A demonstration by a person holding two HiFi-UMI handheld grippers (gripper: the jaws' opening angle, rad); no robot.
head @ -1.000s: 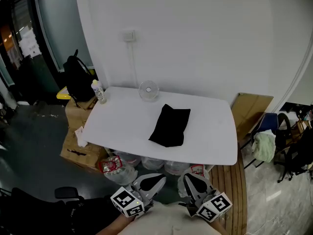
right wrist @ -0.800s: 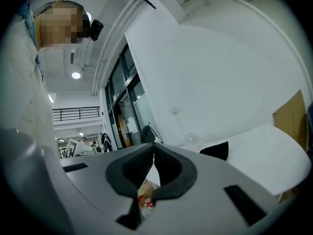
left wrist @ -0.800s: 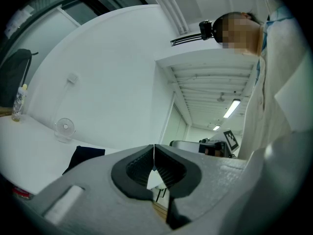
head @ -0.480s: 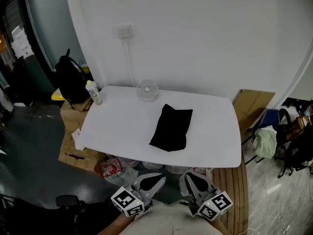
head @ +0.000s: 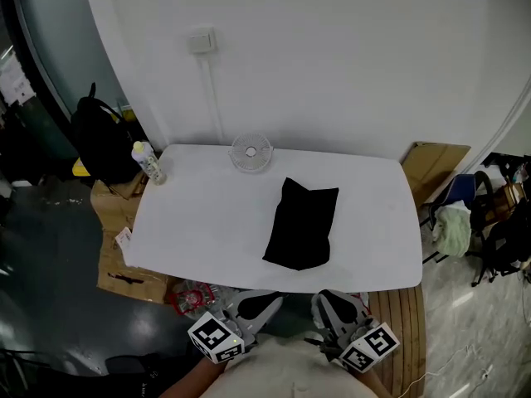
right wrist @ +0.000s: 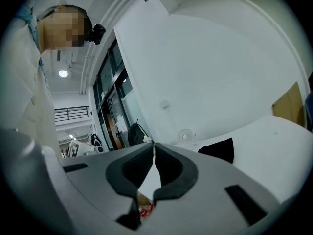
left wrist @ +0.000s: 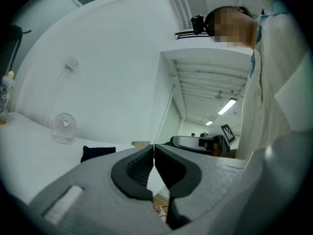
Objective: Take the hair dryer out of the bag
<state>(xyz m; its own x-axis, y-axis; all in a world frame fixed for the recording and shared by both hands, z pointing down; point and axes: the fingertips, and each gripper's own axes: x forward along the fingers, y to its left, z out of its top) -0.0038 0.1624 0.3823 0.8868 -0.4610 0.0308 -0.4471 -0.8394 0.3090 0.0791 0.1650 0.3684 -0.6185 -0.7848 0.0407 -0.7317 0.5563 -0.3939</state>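
Note:
A black bag [head: 302,227] lies flat on the white table [head: 207,222], right of its middle; the hair dryer is not visible. The same bag [left wrist: 98,153] shows low in the left gripper view, and the bag [right wrist: 217,150] appears past the jaws in the right gripper view. My left gripper [head: 267,299] and right gripper [head: 323,298] are held close to my body below the table's near edge, both shut and empty. The left gripper [left wrist: 154,151] has its jaws touching, as does the right gripper [right wrist: 154,150]. Neither touches the bag.
A small clear desk fan [head: 250,152] stands at the table's far edge by the white wall. A bottle [head: 147,162] stands at the far left corner. A black backpack [head: 99,139] and cardboard boxes [head: 124,255] are on the left; bagged items [head: 195,295] lie under the table.
The view has shifted: the table and bag sit closer and more to the right in the frame. Both grippers stay shut and low by my body.

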